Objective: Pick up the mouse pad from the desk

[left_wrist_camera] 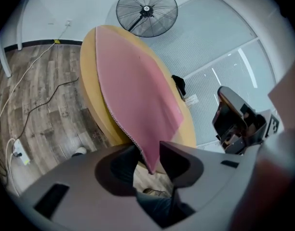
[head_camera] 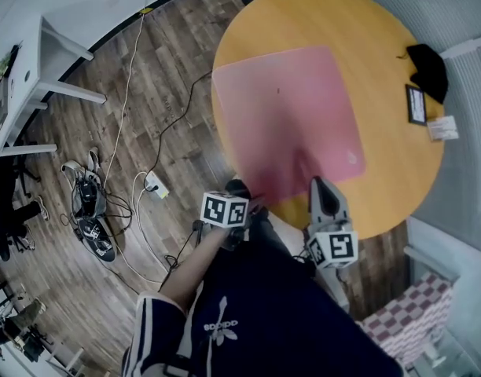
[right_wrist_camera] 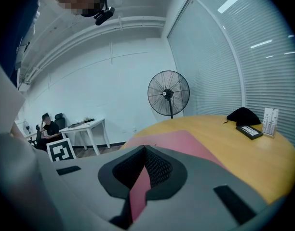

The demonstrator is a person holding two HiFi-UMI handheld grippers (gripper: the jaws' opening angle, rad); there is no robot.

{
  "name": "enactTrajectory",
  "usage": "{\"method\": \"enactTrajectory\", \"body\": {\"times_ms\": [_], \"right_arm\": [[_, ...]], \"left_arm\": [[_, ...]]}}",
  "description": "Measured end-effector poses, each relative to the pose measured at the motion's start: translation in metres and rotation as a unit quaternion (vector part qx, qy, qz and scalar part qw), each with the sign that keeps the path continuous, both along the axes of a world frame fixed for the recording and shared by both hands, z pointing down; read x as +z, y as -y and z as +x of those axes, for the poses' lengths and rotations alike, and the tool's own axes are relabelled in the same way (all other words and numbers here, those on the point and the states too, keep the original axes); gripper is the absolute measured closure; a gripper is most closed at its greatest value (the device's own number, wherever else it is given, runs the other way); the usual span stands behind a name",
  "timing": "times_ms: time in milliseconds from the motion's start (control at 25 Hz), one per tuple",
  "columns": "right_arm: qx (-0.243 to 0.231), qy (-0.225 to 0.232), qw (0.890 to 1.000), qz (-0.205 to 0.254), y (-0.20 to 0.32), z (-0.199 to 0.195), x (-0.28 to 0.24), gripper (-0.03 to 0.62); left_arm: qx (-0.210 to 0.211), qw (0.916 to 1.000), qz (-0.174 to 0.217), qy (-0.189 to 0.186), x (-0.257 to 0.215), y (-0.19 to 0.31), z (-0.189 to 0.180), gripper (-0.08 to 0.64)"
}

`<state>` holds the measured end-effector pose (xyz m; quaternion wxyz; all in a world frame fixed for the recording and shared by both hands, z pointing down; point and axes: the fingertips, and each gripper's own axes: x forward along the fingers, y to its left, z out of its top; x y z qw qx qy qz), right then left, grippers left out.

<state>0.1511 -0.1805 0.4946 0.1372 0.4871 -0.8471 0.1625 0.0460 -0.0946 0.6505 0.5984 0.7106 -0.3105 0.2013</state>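
Pink mouse pad [head_camera: 288,116] lies on the round wooden table [head_camera: 382,53]. Its 9 o'clock edge & near corner run past the table rim and hang over the floor.

Right gripper [right_wrist_camera: 144,159]: jaws pressed together on the pad's near edge, a pink strip pinched between them, approx 6 o'clock of the pad in head view.

Left gripper [left_wrist_camera: 148,157]: jaws spread, w/ the overhanging corner dipping between them. The corner looks to brush one jaw, though the wide-angle view makes that hard to be sure of; the jaws don't squeeze it.

Room:
- Bare wood runs from 12 to 3 o'clock of the pad.
- At 3 o'clock, near the rim & well apart from the pad, sit a black pouch [head_camera: 427,65], a black-framed card [head_camera: 416,104] and a white card [head_camera: 442,127].
- At 9 o'clock of the table a power strip [head_camera: 154,184] lies on the floor, w/ a white desk [head_camera: 36,61] farther out at 10 o'clock.
- A pedestal fan [right_wrist_camera: 168,93] stands beyond the table, 12 o'clock in right gripper view.

Writing:
- Small mark at the pad's 4 o'clock corner, too small to read.
- White card's print is illegible.
- White logo w/ lettering on the person's dark trousers [head_camera: 264,312], not legible.
- Square black-and-white markers on the grippers' cubes [head_camera: 225,209], no letters.
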Motion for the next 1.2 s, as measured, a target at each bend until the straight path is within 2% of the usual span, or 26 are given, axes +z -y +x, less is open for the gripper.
{"method": "enactTrajectory", "body": {"times_ms": [120,160,200,240,320,720,960,1200], "right_arm": [[-0.006,-0.002,1.000,0.000,0.003,-0.003,0.000,0.589],[-0.006,-0.004,1.000,-0.002,0.004,-0.005,0.000,0.589],[-0.008,-0.006,1.000,-0.002,0.005,-0.008,-0.001,0.589],[-0.010,-0.007,1.000,-0.001,0.007,-0.011,-0.003,0.589],[-0.012,-0.002,1.000,0.003,0.008,-0.016,-0.006,0.589],[0.012,-0.006,1.000,0.023,0.007,-0.019,-0.022,0.589],[0.030,-0.005,0.998,0.050,0.005,-0.023,-0.038,0.589],[0.067,-0.018,0.996,0.056,-0.001,-0.006,-0.045,0.589]], "left_arm": [[-0.037,0.9992,-0.004,-0.015,0.001,0.011,0.006,0.420],[-0.045,0.9990,0.001,-0.007,0.003,0.014,0.007,0.440],[-0.047,0.9988,0.008,0.006,0.006,0.017,0.006,0.491],[-0.045,0.9987,0.016,0.016,0.008,0.018,0.004,0.520],[-0.039,0.9985,0.029,0.023,0.008,0.018,0.002,0.520],[-0.015,0.9944,0.101,-0.026,-0.034,0.036,0.011,0.537],[0.003,0.9902,0.137,-0.026,-0.045,0.048,0.006,0.537],[0.020,0.9858,0.165,-0.023,-0.055,0.065,0.008,0.537]]}}
